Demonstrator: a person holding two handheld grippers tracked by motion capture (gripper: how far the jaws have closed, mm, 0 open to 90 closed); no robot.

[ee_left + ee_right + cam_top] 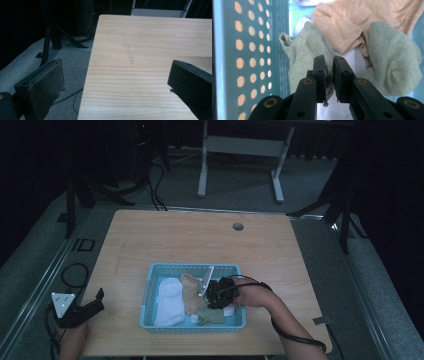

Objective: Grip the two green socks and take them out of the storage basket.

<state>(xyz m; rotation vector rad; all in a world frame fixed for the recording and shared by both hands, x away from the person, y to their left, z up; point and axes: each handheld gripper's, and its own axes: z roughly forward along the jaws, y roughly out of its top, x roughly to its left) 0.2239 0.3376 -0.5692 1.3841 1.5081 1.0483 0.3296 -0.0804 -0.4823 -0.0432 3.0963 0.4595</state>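
my right gripper (329, 65) pinches a green sock (312, 47) inside the blue basket (150, 285).

from the right gripper view i see the two black jaws pressed together on a fold of the green sock, with the cloth squeezed between the pads. the green sock lies in the basket near its holed side wall, and a tan sock (352, 22) lies right behind it, touching it. from the high view the basket sits on the wooden table (165, 240), close to my side. a white sock (167, 302) lies in the left part of the basket, just beside the tan one. my left gripper (95, 302) rests low at the left edge of the table, well apart from the basket. its jaws are spread wide and nothing is between them, just bare table wood.
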